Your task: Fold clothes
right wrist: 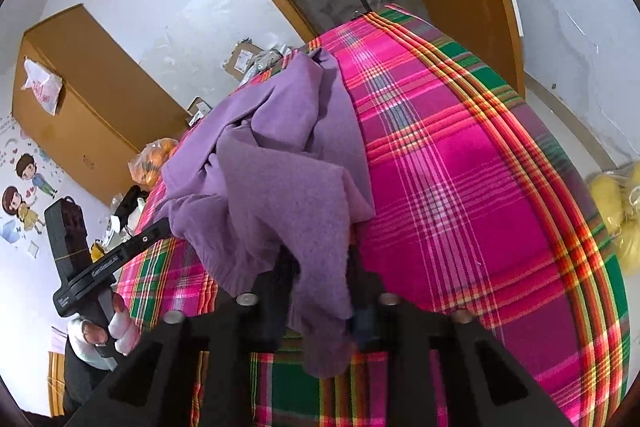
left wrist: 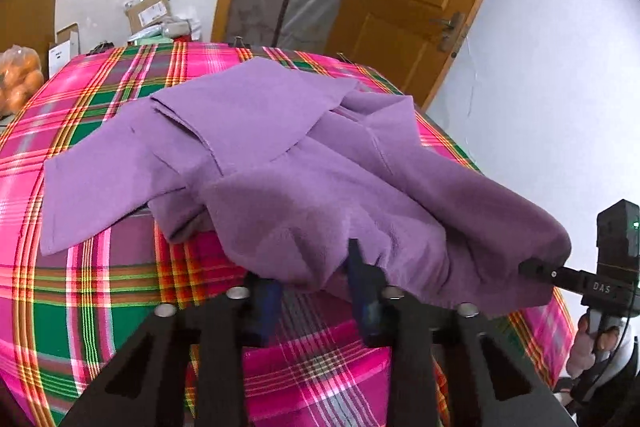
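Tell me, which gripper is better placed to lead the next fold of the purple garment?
Probably the right gripper: it pinches an outer end of the purple garment, cloth drawn taut to it. The left gripper holds bunched cloth nearer the middle.

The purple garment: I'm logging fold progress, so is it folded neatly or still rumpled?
Still rumpled. The purple garment lies bunched in uneven overlapping layers on the plaid cloth, its near edges lifted.
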The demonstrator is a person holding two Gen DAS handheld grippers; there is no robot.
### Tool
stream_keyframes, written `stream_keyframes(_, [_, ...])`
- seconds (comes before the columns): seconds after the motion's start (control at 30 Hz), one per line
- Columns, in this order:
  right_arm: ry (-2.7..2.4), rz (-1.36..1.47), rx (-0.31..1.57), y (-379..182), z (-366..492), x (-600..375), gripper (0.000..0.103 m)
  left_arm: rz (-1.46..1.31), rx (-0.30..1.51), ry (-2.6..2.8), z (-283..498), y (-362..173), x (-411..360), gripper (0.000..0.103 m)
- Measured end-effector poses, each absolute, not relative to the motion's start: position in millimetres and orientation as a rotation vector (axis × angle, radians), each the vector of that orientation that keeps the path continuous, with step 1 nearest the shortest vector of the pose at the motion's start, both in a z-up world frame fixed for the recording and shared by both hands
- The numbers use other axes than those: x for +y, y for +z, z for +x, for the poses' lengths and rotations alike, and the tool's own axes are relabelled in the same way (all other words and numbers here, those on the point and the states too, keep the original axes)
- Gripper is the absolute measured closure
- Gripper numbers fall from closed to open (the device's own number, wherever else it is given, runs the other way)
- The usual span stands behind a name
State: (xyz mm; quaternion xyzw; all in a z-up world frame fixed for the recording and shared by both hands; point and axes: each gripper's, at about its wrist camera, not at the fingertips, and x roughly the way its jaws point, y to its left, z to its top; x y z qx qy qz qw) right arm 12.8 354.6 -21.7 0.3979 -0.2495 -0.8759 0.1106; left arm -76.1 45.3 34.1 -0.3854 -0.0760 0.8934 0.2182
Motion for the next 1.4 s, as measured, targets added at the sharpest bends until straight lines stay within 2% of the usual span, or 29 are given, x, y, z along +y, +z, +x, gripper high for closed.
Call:
stream_keyframes(0.07, [-2.567,1.143,-0.719,-17,15,352,0.092,-1.061,-0.238,2.471,-74,36,42,0.091])
stream_keyframes(0.17, [-2.544,1.086,-0.695,-6,20,345,0.094,-1.028,-0.283,2.489,-66,45,33,0.093])
stream_keyframes(0.5, [-2.334,0.851,-0.624,40,41,295,0.095,-0.906,-0.392,2.686,-31,96,-31,0.094])
stream_keyframes(0.7, [-2.172,0.810,-0.512,53,40,243,0.095,-0.873,-0.425,2.834,-13,119,-78,0.095])
stream_keyframes(0.77, [-2.116,0.779,-0.477,59,40,225,0.095,-0.838,-0.436,2.888,-5,129,-93,0.096])
stream_keyframes(0.83, [-2.077,0.762,-0.448,60,39,210,0.094,-0.808,-0.428,2.953,1,136,-107,0.102])
stream_keyframes(0.9, [-2.054,0.805,-0.423,50,35,198,0.094,-0.815,-0.411,3.012,2,138,-119,0.102])
stream_keyframes(1.03, [-2.082,1.021,-0.429,5,21,198,0.091,-0.982,-0.437,2.973,-12,109,-132,0.102])
stream_keyframes(1.1, [-2.107,1.118,-0.448,-14,17,206,0.086,-1.021,-0.432,2.940,-10,95,-130,0.102])
stream_keyframes(1.17, [-2.135,1.127,-0.488,-20,21,226,0.071,-1.047,-0.442,2.903,-6,82,-129,0.102])
stream_keyframes(1.4, [-2.245,1.156,-0.635,-28,20,283,0.065,-1.201,-0.576,2.743,-16,38,-125,0.096])
